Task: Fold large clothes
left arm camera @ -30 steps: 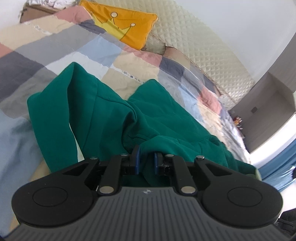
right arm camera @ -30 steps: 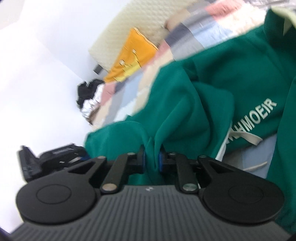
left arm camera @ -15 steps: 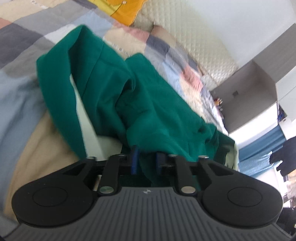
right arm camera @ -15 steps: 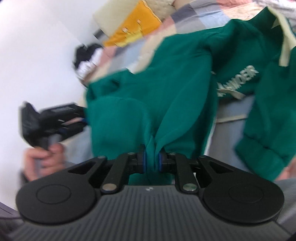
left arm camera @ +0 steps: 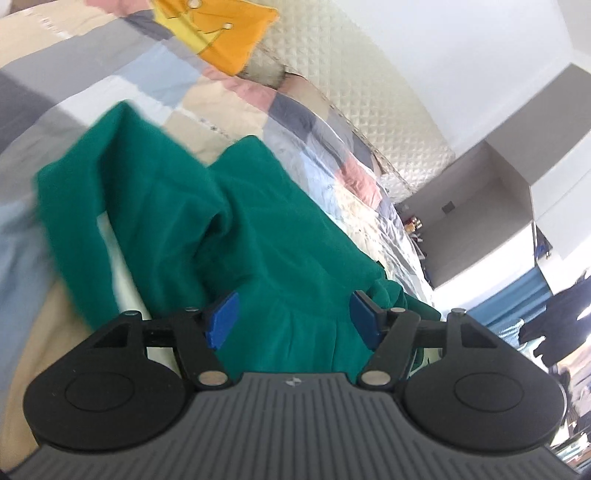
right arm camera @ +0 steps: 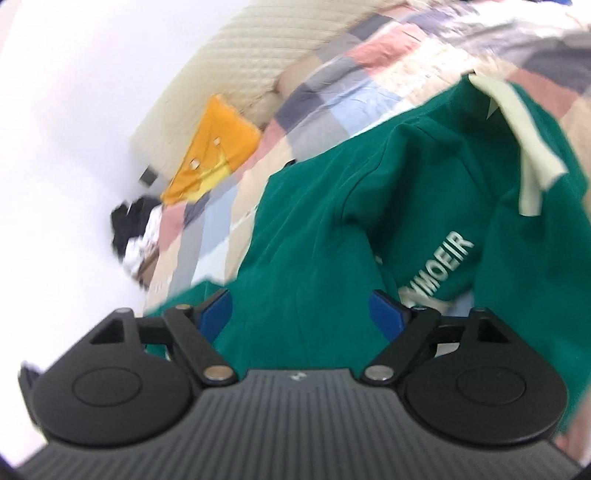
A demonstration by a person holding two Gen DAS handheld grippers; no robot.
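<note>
A large green hoodie (left arm camera: 258, 229) lies crumpled on a patchwork quilt (left arm camera: 92, 74). In the right wrist view the same hoodie (right arm camera: 332, 206) shows pale lettering and a pale drawstring (right arm camera: 528, 162). My left gripper (left arm camera: 293, 317) hangs just above the cloth. Its jaws are opening, and the blue pads (left arm camera: 221, 321) stand apart from the fabric between them. My right gripper (right arm camera: 301, 314) is likewise opening over a fold of the hoodie, and its pads do not press on the cloth.
An orange cushion (left arm camera: 221, 33) rests against the quilted cream headboard (left arm camera: 369, 88). A heap of black and white clothes (right arm camera: 136, 229) sits near the bed's corner. A grey cabinet (left arm camera: 498, 206) and blue curtains (left arm camera: 517, 306) stand beyond the bed.
Both grippers were shut on folds of the green hoodie; now both have opened and let the cloth go. Both have lifted slightly, and the hoodie has settled on the quilt.
</note>
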